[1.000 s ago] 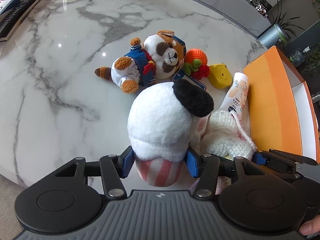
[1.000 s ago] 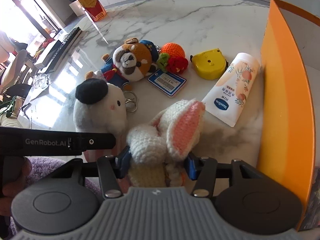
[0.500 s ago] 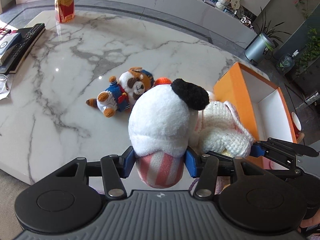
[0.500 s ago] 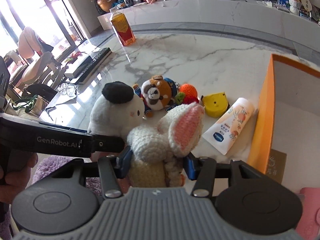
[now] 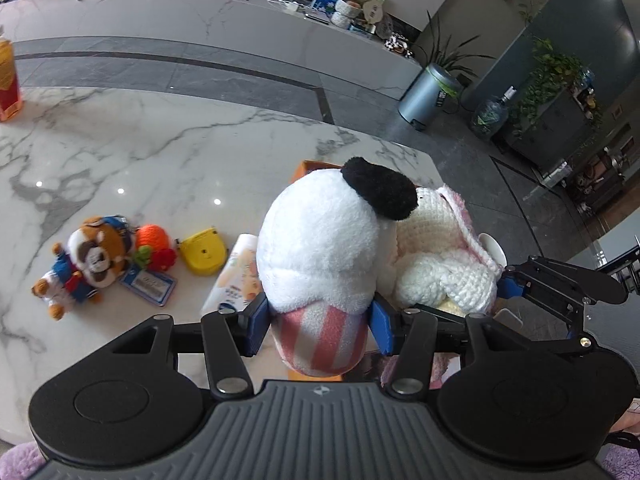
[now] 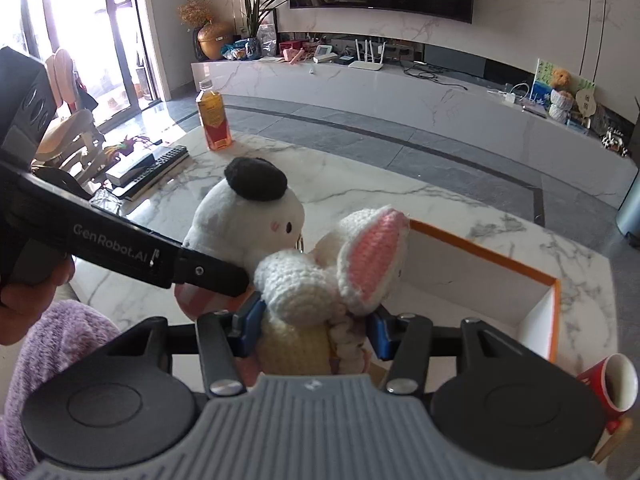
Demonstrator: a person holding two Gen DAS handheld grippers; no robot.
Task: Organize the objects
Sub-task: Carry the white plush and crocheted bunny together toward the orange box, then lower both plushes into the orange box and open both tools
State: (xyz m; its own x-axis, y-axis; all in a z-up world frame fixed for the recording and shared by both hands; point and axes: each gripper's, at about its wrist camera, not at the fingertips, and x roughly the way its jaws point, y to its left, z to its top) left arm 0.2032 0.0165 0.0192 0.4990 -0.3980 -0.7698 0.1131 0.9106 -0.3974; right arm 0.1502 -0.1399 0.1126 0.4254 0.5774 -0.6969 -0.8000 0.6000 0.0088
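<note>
Gripping the white plush (image 5: 320,248), the left tool (image 5: 318,322) has its blue pads (image 5: 256,324) pressed against the plush's pink-striped base, holding it raised above the counter (image 5: 120,160). The plush has a black cap on top.

Left to right on the counter in the left wrist view:
- A bear plush (image 5: 86,262) in blue clothing lies on its side at far left.
- An orange knit toy (image 5: 154,246) lies just right of the bear, with a blue tag (image 5: 150,286) near it.
- A yellow case (image 5: 202,250) lies just right of the knit toy.
- A tube (image 5: 236,276) lies right of the case, partly hidden behind the white plush.

The right tool (image 6: 314,332) is clenched on the knit rabbit (image 6: 316,280), its pads on the rabbit's cream body. The rabbit's pink-lined ear stands to the right. Rabbit and white plush touch side by side.

The box (image 6: 480,256), orange outside and white inside, lies open on the counter behind and right of the rabbit. A red cup (image 6: 612,384) shows at the right edge of the right wrist view. A bottle (image 6: 214,120) stands at the counter's far left.
</note>
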